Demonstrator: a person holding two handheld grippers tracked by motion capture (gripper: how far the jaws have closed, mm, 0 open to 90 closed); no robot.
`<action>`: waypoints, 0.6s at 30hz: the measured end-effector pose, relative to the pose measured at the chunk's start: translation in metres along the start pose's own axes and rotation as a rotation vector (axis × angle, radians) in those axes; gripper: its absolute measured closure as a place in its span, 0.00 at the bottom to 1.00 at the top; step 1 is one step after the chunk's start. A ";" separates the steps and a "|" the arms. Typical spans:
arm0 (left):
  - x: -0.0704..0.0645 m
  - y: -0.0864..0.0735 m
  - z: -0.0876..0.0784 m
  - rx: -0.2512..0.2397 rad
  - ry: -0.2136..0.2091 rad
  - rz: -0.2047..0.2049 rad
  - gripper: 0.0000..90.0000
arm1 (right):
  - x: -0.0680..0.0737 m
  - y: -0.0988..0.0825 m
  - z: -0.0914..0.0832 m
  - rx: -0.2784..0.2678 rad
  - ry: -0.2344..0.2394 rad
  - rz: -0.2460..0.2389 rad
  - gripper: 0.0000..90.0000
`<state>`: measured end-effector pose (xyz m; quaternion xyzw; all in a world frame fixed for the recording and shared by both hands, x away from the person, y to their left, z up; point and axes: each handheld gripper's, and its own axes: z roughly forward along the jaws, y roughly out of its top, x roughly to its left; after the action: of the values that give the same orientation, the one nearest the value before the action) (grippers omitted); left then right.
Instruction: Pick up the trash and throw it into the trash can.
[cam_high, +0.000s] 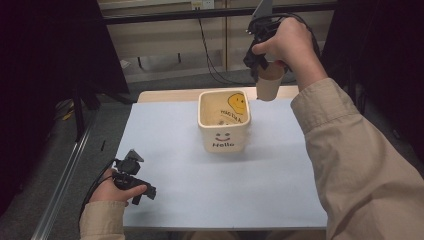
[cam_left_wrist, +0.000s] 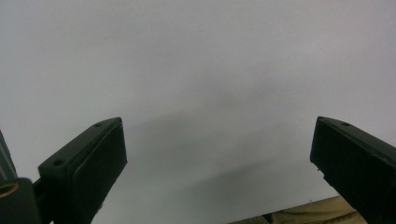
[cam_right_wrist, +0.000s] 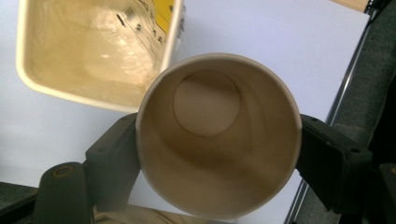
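cream-coloured and square, a tub (cam_high: 223, 121) stands near the middle of a pale blue sheet (cam_high: 200, 190) laid over the table; its near face reads "hello" under a small smile, and a yellow smiley shows on the inside of its far wall. a thin clear liner sits inside it, as the right gripper view shows (cam_right_wrist: 93, 51).

up and to the right of the tub, past its far right corner, the right gripper (cam_high: 263, 65) is held in the air by a hand (cam_high: 287, 42) in a beige sleeve. its jaws are clamped on the two sides of a tan paper cup (cam_high: 270, 84), which hangs upright clear of the tub. looking down into the cup (cam_right_wrist: 217, 140) from the right gripper view, it is empty, with its round base plain to see and the tub's rim just beyond it.

well to the near left of the tub, the left gripper (cam_high: 137, 187) rests low over the sheet in the other hand (cam_high: 111, 189). its jaws stand wide apart with nothing between them but bare sheet (cam_left_wrist: 210, 70).
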<state>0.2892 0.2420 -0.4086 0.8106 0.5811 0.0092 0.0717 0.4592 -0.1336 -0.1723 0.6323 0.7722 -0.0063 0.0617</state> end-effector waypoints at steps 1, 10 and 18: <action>0.000 0.000 0.000 0.000 0.000 0.000 0.04 | 0.002 0.001 0.001 -0.001 0.000 -0.006 0.23; 0.002 0.000 0.000 -0.006 0.007 0.003 0.04 | 0.027 0.014 -0.002 -0.018 0.009 -0.044 0.23; 0.000 0.001 0.000 0.002 0.007 0.006 0.04 | 0.047 0.019 -0.013 -0.042 0.032 -0.079 0.23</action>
<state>0.2901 0.2419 -0.4084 0.8122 0.5791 0.0116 0.0689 0.4678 -0.0826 -0.1630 0.5999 0.7974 0.0175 0.0625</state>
